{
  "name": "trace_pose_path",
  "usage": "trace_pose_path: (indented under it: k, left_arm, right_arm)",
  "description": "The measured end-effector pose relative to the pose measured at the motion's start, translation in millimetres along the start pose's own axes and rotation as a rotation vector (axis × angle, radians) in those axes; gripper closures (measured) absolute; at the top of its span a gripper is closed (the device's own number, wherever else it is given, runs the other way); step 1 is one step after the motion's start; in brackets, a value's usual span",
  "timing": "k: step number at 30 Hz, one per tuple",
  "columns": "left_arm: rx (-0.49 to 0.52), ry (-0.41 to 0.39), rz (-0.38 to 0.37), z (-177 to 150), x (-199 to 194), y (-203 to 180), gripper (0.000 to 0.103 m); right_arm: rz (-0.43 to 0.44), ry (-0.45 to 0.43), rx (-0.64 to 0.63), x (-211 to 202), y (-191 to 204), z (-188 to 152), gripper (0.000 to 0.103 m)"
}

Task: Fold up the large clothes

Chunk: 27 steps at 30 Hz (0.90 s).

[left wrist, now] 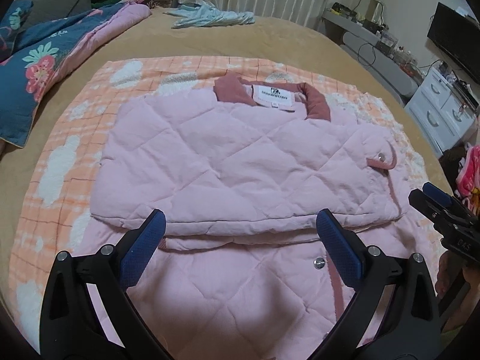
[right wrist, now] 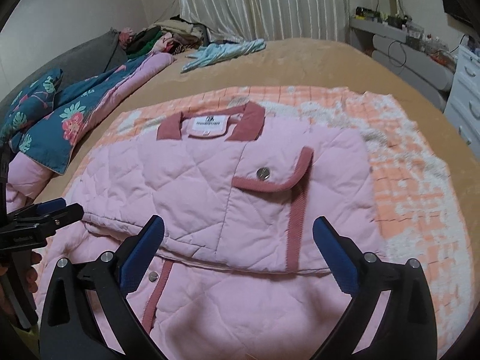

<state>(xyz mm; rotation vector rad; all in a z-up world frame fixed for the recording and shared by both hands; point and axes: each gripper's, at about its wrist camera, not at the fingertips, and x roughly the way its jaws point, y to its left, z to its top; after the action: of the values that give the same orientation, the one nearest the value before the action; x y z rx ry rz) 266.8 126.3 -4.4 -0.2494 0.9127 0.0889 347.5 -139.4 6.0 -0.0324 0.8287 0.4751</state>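
On the orange-and-white checked blanket (left wrist: 60, 162), spread over the tan bed cover (left wrist: 270, 36): one pink quilted jacket (left wrist: 228, 156), dusty-rose collar (left wrist: 231, 88) at the far end, brand label showing inside the neck.

Condition: partly folded. An upper panel is doubled over and lies flat, its free edge running crosswise about midway down the jacket; a snap-buttoned pocket flap (right wrist: 270, 177) sits on top of it. A lower section (left wrist: 228, 294) nearest the cameras lies unfolded, front placket and snap exposed.

Left gripper (left wrist: 240, 240): jaws spread wide, nothing between the pads, hanging above the fold edge. Right gripper (right wrist: 238, 241): likewise fully spread and empty, above the same edge nearer the pocket.

Outstanding, by judgement: at least one more fold to bring the near section up, then squaring off.

Beyond the jacket: crumpled light-blue garment (left wrist: 210, 15); floral quilt (left wrist: 36, 69) to the side.
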Motion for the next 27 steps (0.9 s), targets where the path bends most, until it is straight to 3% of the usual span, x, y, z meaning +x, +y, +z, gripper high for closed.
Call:
trace_pose_path:
  k: [15,27]
  left_arm:
    - [0.020,-0.070,-0.012,-1,-56,-11,0.009]
    - [0.045,-0.142,-0.033,-6,-114,-15,0.009]
  right_arm:
    - [0.017,-0.110,0.017,-67,-3,10,0.004]
    - [0.021,-0.165,0.032,-126,4,-3,0.004]
